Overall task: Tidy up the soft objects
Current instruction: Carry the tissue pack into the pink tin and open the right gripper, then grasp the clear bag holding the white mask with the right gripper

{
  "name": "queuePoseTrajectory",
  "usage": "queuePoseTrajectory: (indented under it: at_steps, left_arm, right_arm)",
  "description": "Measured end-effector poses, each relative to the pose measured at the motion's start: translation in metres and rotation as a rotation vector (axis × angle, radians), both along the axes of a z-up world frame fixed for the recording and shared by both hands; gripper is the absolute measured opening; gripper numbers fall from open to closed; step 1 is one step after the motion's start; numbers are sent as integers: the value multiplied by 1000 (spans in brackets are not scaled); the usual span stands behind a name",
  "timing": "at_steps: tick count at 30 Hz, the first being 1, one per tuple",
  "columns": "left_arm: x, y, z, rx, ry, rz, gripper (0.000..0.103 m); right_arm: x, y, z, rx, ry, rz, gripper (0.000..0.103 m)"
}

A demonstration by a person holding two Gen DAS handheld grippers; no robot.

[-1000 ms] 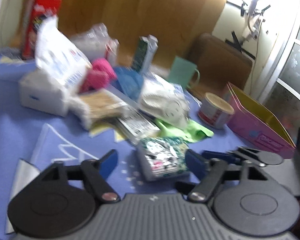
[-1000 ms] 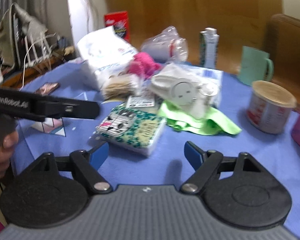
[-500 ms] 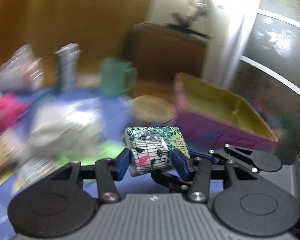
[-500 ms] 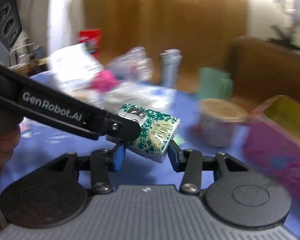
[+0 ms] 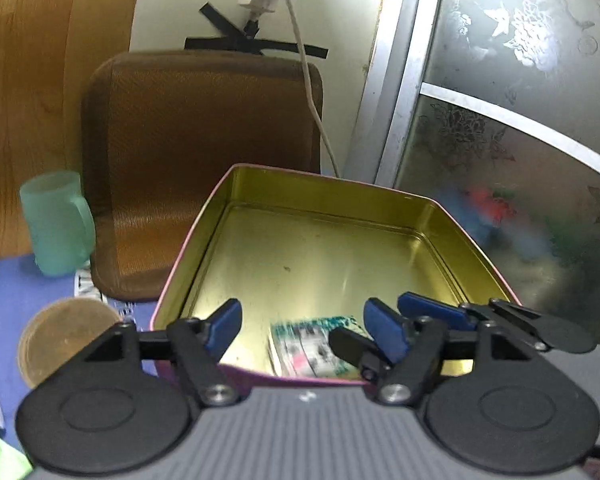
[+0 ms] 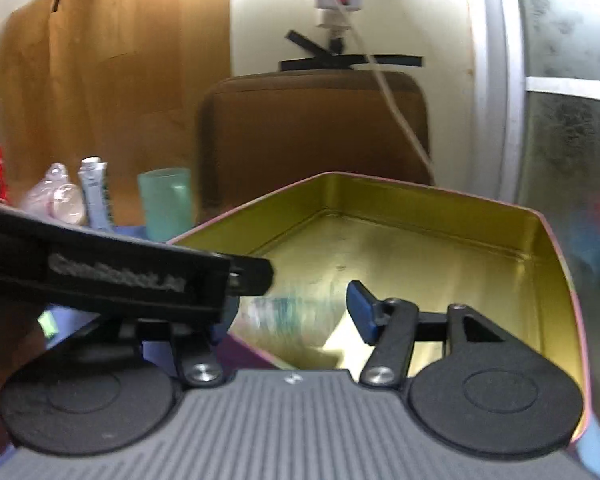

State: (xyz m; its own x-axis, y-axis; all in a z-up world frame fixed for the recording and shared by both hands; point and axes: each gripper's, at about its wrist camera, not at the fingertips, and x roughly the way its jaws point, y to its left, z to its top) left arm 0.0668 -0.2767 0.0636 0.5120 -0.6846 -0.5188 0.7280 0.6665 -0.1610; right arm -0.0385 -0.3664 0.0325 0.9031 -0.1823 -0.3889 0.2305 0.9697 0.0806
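Here your left claw (image 5: 300, 326) stands apart over the near edge of the pink tin (image 5: 188, 248), its jaws having just opened. The patterned tissue pack (image 5: 308, 346) lies loose on the tin's gold floor, between and just beyond its fingers, free of both. Your right claw (image 6: 290, 310), beside it, is likewise apart and empty, its jaws having just opened too.

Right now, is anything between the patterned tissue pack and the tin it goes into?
Nothing visible: the tissue pack already lies inside the gold-lined tin, near its front wall. Both tongs, left and right, stand open around it, their jaws having just opened.
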Motion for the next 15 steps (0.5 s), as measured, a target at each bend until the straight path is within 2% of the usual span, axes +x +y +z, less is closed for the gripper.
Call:
queuePoseTrajectory:
  at_steps: [3,6,8,9,11,15]
  left_arm:
    - [-8,16,11,-23,-47,22,69]
    - [-19,59,18,-54,-101,91,71]
    - [-28,99,18,-53,-113,168,72]
    - [-31,118,17,-36,-115,220,71]
    - [-39,157,13,-8,-107,331,71]
    - [-52,228,0,13,-32,544,71]
  right_arm:
    - [-3,-7,2,21,-47,14,62]
    - [-5,0,12,27,-100,87,61]
    - [2,18,18,40,-115,244,54]
    - [8,30,19,35,-113,318,45]
    - [22,62,19,29,-85,485,40]
    - [52,127,15,-12,-48,673,38]
